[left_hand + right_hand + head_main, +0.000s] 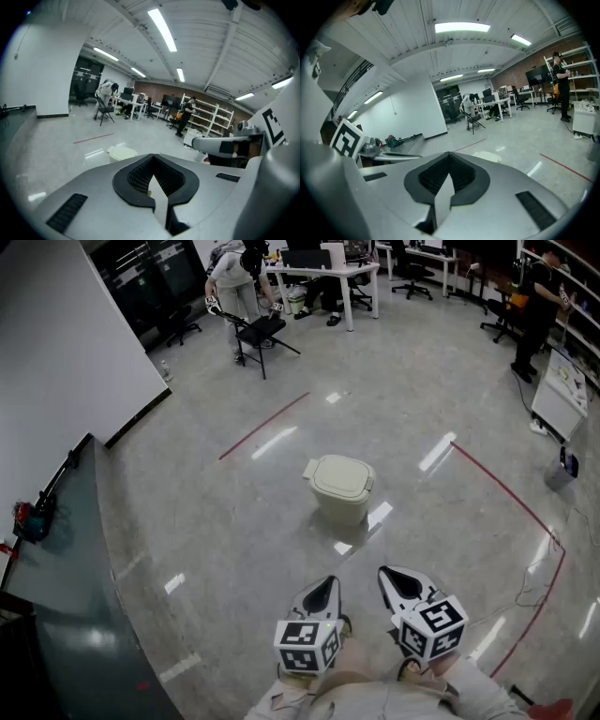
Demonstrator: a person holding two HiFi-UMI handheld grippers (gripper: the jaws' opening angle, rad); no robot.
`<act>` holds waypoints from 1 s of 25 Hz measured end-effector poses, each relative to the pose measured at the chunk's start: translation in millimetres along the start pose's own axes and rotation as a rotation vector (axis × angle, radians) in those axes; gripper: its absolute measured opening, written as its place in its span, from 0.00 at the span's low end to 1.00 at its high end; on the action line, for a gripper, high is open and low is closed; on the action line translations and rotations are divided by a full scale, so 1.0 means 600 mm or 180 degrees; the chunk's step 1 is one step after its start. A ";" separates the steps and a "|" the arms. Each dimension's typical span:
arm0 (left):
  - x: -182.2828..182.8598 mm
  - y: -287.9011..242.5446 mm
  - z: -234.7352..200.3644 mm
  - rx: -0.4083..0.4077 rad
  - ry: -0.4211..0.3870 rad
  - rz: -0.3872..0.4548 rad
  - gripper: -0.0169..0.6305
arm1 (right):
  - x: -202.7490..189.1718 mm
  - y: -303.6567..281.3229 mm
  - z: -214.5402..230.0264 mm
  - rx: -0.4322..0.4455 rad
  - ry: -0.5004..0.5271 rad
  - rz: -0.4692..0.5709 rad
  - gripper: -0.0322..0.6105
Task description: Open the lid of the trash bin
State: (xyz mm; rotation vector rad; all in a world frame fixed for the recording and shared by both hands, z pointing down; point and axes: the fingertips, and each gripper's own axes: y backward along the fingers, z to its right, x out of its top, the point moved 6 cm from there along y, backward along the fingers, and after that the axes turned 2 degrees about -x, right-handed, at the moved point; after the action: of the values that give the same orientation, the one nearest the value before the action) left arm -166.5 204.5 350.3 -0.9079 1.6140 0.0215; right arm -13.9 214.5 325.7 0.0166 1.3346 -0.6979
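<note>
Held close to the body and aimed forward, the left gripper [323, 589] and right gripper [398, 579] have their jaws pressed together on nothing, probably ready for the approach. Well ahead on the floor [234, 549] stands the cream trash bin [341, 493], its lid [342, 474] down and untouched.

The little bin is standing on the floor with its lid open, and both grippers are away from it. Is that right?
Not quite. The lid is closed and lies flat on top of the trash bin, as the head view shows. The rest is right: the bin stands on the floor, and the left gripper and right gripper are both away from it.
</note>
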 end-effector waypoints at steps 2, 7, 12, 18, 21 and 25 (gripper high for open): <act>0.002 0.013 0.058 -0.0051 -0.0026 0.0057 0.03 | -0.013 0.050 0.007 0.0020 0.0019 0.0019 0.06; -0.042 0.045 0.210 -0.0076 -0.0058 0.0127 0.03 | -0.059 0.182 0.036 0.0103 0.0176 -0.0024 0.06; -0.100 0.065 0.326 -0.0037 0.0043 0.0167 0.03 | -0.093 0.288 0.073 0.0178 0.0274 -0.0032 0.06; -0.123 0.070 0.406 -0.0040 0.0074 0.0238 0.03 | -0.113 0.360 0.105 0.0244 0.0335 0.0027 0.06; -0.124 0.078 0.428 -0.0047 0.0089 0.0254 0.03 | -0.113 0.383 0.109 0.0263 0.0343 0.0061 0.06; -0.125 0.076 0.445 0.0015 0.0115 0.0260 0.03 | -0.110 0.401 0.119 0.0337 0.0297 0.0105 0.06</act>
State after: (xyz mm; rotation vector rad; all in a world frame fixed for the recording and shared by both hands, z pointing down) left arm 27.3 405.2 318.8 -0.8427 1.6835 0.0585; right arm 157.7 408.4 313.5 0.1576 1.3823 -0.7466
